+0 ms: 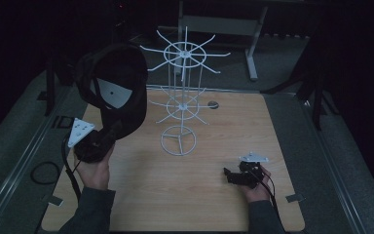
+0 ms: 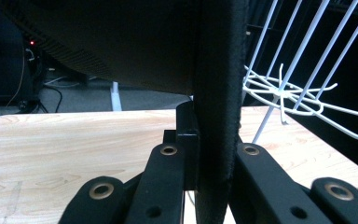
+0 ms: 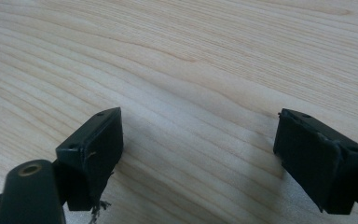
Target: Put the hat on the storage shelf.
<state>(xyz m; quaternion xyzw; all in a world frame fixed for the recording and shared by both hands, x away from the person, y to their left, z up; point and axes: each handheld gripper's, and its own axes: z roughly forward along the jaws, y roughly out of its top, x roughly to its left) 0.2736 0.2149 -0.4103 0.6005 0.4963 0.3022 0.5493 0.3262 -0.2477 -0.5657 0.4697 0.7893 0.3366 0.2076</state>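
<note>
A black cap [image 1: 117,85] is held up above the left part of the wooden table [image 1: 214,204] by the left gripper [image 1: 108,134], whose jaws are clamped on the cap's lower edge. In the left gripper view, a strip of the cap's dark fabric [image 2: 216,116] is seen pinched upright between the two black jaws, with the cap's body spread overhead. A light grey patch or lining [image 1: 112,93] is seen on the cap in the high view; no writing or brand can be read on it. The cap is raised just left of a white wire rack [image 1: 182,92], which stands near the table's middle on a ring base, with hooked arms radiating at two levels; whether cap and rack touch cannot be told. The right gripper [image 1: 230,173] is rested low near the table's right front, well apart from the rack, its jaws spread wide over bare wood grain [image 3: 191,70].
</note>
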